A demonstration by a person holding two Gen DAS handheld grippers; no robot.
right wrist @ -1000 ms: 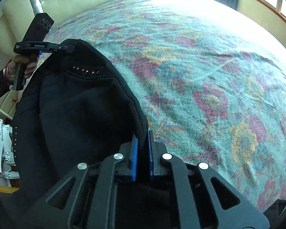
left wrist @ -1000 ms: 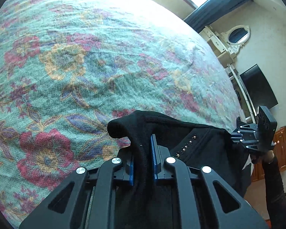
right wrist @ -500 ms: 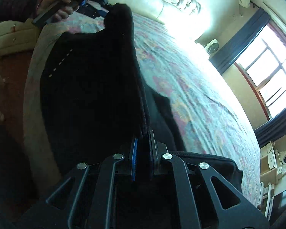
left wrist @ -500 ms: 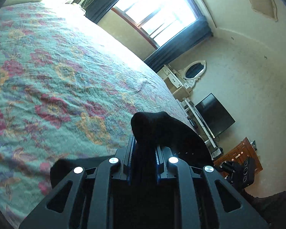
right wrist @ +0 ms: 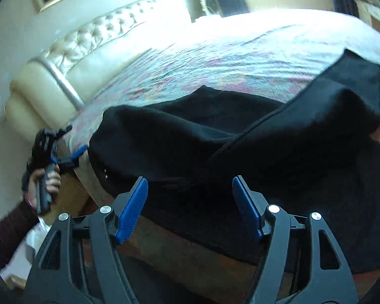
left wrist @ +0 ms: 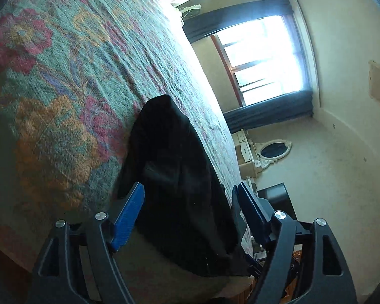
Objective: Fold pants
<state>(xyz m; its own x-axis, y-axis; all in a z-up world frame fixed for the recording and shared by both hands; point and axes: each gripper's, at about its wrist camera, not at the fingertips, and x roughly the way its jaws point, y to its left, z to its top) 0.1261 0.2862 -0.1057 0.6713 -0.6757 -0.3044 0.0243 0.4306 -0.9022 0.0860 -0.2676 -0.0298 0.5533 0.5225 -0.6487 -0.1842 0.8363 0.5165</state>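
The black pants (left wrist: pixel 174 177) lie in a folded heap on the floral bedspread (left wrist: pixel 63 81) at the bed's near edge. My left gripper (left wrist: pixel 190 212) is open with its blue pads on either side of the heap, holding nothing. In the right wrist view the pants (right wrist: pixel 215 152) spread across the bed edge, one layer folded over on the right. My right gripper (right wrist: pixel 190 205) is open and empty just in front of the cloth. The left gripper also shows in the right wrist view (right wrist: pixel 76 154), open beside the pants' left corner.
A cream tufted headboard (right wrist: pixel 71 58) stands at the left of the bed. A bright window (left wrist: pixel 266 58) with dark curtains, an oval mirror (left wrist: pixel 273 149) and a dark TV screen (left wrist: pixel 278 200) line the far wall. The bed's wooden side (right wrist: pixel 190 258) is below the pants.
Both grippers were shut on the pants and carried them over the bed. Now both have opened and let go, and the pants lie on the bedspread.
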